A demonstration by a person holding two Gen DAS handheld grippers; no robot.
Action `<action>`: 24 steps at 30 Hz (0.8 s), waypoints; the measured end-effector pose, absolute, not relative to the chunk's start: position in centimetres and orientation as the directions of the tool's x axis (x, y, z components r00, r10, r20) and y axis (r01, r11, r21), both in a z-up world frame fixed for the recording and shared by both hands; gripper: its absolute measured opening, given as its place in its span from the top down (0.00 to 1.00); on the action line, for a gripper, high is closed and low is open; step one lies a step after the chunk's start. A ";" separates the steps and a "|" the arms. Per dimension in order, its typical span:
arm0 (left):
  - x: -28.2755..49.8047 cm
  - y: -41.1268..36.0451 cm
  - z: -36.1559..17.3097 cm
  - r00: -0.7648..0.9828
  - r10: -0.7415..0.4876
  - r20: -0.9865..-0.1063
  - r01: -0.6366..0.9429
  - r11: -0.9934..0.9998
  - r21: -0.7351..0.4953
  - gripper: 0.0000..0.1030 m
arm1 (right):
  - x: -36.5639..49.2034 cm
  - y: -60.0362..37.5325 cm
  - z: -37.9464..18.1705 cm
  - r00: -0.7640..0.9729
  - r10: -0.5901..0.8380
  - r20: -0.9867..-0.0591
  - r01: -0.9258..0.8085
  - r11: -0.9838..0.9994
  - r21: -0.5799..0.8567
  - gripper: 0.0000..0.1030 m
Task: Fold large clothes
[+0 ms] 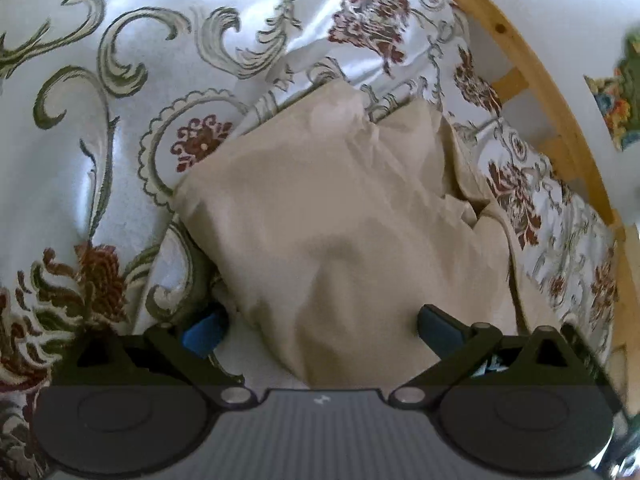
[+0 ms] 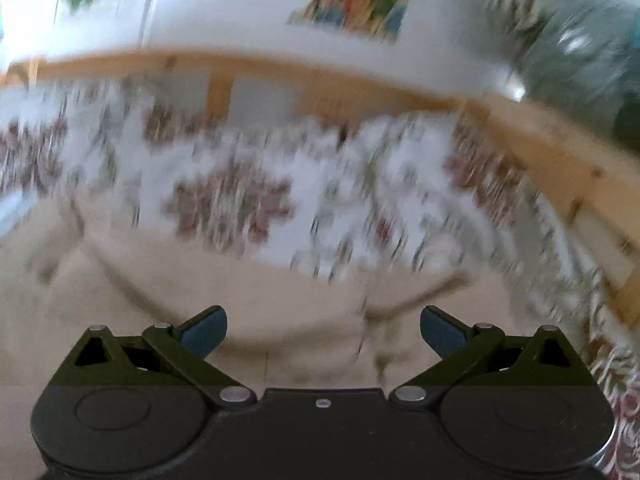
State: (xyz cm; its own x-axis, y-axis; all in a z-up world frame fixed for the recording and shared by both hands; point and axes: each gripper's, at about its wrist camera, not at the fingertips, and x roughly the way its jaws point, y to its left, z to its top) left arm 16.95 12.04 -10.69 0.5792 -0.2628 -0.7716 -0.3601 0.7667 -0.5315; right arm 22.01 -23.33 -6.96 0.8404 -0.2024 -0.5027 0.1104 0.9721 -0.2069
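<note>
Around my grippers: a shiny white bedspread [image 1: 120,128] with green scrolls and dark red flowers covers the bed, and a wooden bed rail [image 1: 532,80] curves along its far right edge in the left wrist view, a white wall [image 1: 568,12] behind it. A colourful picture [image 1: 616,108] hangs on that wall. In the right wrist view the same rail [image 2: 552,148] and bedspread [image 2: 280,172] are heavily motion-blurred; a greenish blurred mass sits at top right, can't tell what it is. Nothing stands between either pair of fingers and the cloth.

My left gripper [image 1: 320,330] is spread wide, blue pads apart, nothing pinched. The beige garment [image 1: 328,216] fills the gap between the fingers and runs forward from it; the left pad sits over the bedspread beside the cloth's edge, the right pad over the cloth. My right gripper [image 2: 323,330] is also spread wide and empty, with the beige garment [image 2: 240,300] directly below and ahead of the fingers.

The garment lies on the bedspread, roughly folded into a thick slanted block, plain beige, softly creased, with loose layers bunched and gaping on its right side.
</note>
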 end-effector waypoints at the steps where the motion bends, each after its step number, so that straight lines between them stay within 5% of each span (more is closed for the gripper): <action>1: 16.9 11.8 -10.6 0.579 -0.263 -0.772 -0.351 0.774 -0.527 0.01 | 22.2 -23.3 -7.0 0.852 -0.203 -0.482 0.115 0.972 -0.206 0.01; 7: 17.7 12.1 -11.0 0.585 -0.287 -0.759 -0.352 0.752 -0.556 0.00 | 25.1 -22.5 -12.1 0.752 -0.180 -0.634 -0.022 0.955 -0.297 0.01; 24: 17.4 11.8 -10.9 0.602 -0.260 -0.755 -0.387 0.732 -0.561 0.02 | 16.9 -20.1 -8.7 0.701 -0.193 -0.687 0.031 0.970 -0.242 0.01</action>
